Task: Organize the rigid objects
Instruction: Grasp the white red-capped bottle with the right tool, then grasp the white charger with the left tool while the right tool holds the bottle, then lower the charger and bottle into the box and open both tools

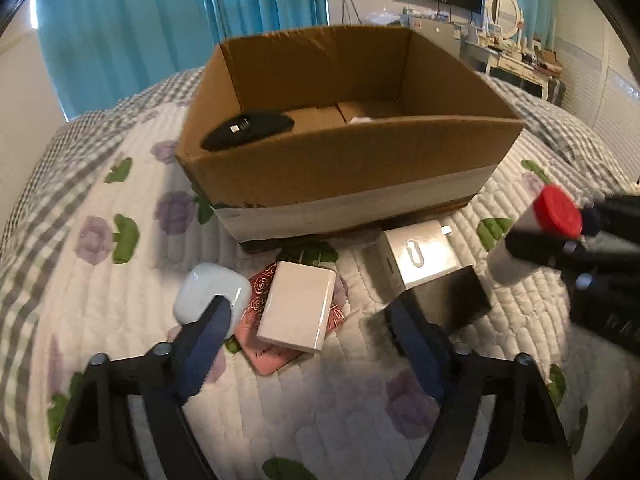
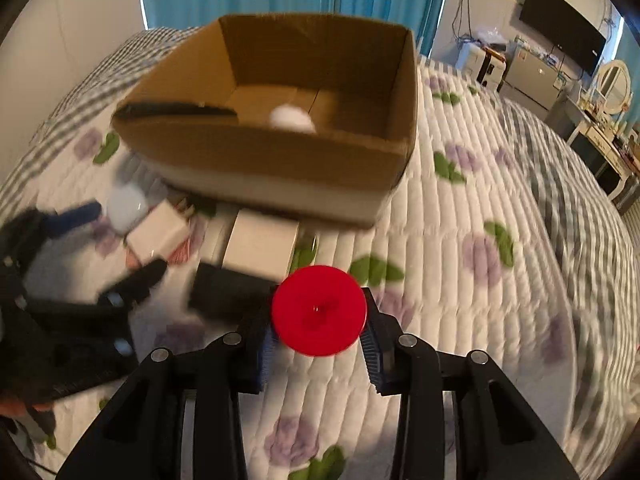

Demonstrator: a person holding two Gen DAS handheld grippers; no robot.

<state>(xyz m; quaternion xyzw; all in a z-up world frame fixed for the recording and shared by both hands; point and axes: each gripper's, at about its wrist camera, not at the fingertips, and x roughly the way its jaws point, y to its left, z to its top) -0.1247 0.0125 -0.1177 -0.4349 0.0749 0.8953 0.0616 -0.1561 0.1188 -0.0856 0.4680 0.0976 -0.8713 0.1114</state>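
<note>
While my right gripper (image 2: 319,334) is clamped on the red-capped bottle (image 2: 319,310), held clear above the bed (image 2: 460,280), the carton (image 1: 344,168) sits just ahead with its top open. My left gripper (image 1: 308,320) is released, its jaws spread around the white charger (image 1: 298,306), pads not yet pressing it; one finger lies against the earbud case (image 1: 208,294).

Remaining on the bed in front of the carton: charger on a pink card (image 1: 256,344), earbud case, silver box (image 1: 420,256), black box (image 1: 468,292). Inside the carton: a black item (image 1: 248,130) and something white (image 2: 290,118), too blurred to name.

Judgement on the step: carry the bottle over the near wall before lowering, and release low so it does not roll or strike what is inside. For the left side, centre the jaws on the charger's short sides and keep clear of the earbud case, else it gets nudged. Watch that the card does not lift with the charger.
</note>
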